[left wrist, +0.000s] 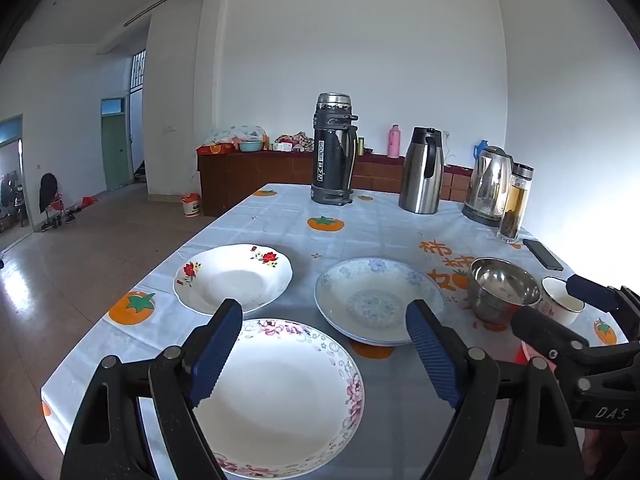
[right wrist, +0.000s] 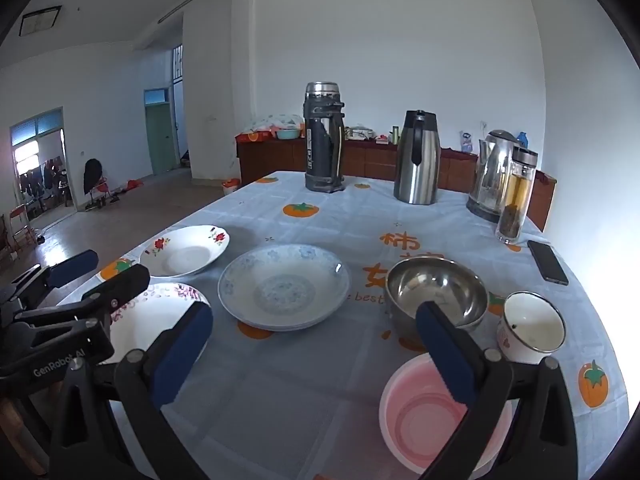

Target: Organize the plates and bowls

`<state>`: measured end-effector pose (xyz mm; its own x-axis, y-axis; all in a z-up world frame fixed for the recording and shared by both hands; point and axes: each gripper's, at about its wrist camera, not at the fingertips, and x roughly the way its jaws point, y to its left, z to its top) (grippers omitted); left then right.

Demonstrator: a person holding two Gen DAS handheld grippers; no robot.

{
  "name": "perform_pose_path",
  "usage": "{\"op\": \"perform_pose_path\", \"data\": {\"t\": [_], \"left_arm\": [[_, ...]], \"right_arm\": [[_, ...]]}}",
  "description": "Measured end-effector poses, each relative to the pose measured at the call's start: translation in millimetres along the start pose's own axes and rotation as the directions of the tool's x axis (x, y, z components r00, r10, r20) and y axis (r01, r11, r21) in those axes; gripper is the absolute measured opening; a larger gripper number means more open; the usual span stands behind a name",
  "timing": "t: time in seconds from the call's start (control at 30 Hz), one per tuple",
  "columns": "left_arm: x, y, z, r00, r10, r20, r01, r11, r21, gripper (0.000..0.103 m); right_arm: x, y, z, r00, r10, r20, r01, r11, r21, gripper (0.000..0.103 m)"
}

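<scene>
While nothing is yet gripped, the left wrist view shows the left gripper point(left wrist: 326, 354) with its fingers point(left wrist: 212, 354) spread as wide as they go, empty, hovering over the near edge of the table point(left wrist: 248, 216). Directly beneath and between them lies the pink-flowered plate point(left wrist: 280, 396), closest to the near edge. Beyond it toward the left edge sits the red-flowered plate point(left wrist: 234, 278), and beside that, nearer the middle, the blue-patterned plate point(left wrist: 378, 300), which looks like a small stack. To the right stand the steel bowl point(left wrist: 502, 288) and the white cup point(left wrist: 560, 300), with the right gripper's fingers point(left wrist: 592, 296) reaching in just before them. The plates look like glazed china: stiff, smooth, likely slippery and breakable, so a pinch across the raised rim seems safest.

From the right wrist view, the right gripper point(right wrist: 314, 352) also stands fully open and holds nothing. A pink bowl point(right wrist: 424, 408) lies under its right finger at the near edge, probably light plastic and forgiving. The steel bowl point(right wrist: 436, 292) sits just beyond that finger, rigid and unlikely to break though smooth; its thin rim offers the grip. The white cup point(right wrist: 534, 326) tilts beside it toward the right edge. The blue-patterned plate point(right wrist: 284, 286) rests ahead between the fingers.
</scene>
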<state>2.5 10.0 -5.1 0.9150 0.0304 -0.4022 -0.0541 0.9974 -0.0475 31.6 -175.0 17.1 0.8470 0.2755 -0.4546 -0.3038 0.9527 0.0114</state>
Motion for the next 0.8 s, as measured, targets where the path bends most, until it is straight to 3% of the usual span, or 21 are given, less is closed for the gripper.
{"op": "perform_pose_path", "data": {"t": [0.8], "left_arm": [[7.9, -1.1, -4.0, 0.999, 0.032, -0.013, -0.031, 0.999, 0.029, 0.086]], "right_arm": [[2.4, 12.3, -0.6, 0.999, -0.034, -0.006, 0.034, 0.999, -0.013, 0.103]]}}
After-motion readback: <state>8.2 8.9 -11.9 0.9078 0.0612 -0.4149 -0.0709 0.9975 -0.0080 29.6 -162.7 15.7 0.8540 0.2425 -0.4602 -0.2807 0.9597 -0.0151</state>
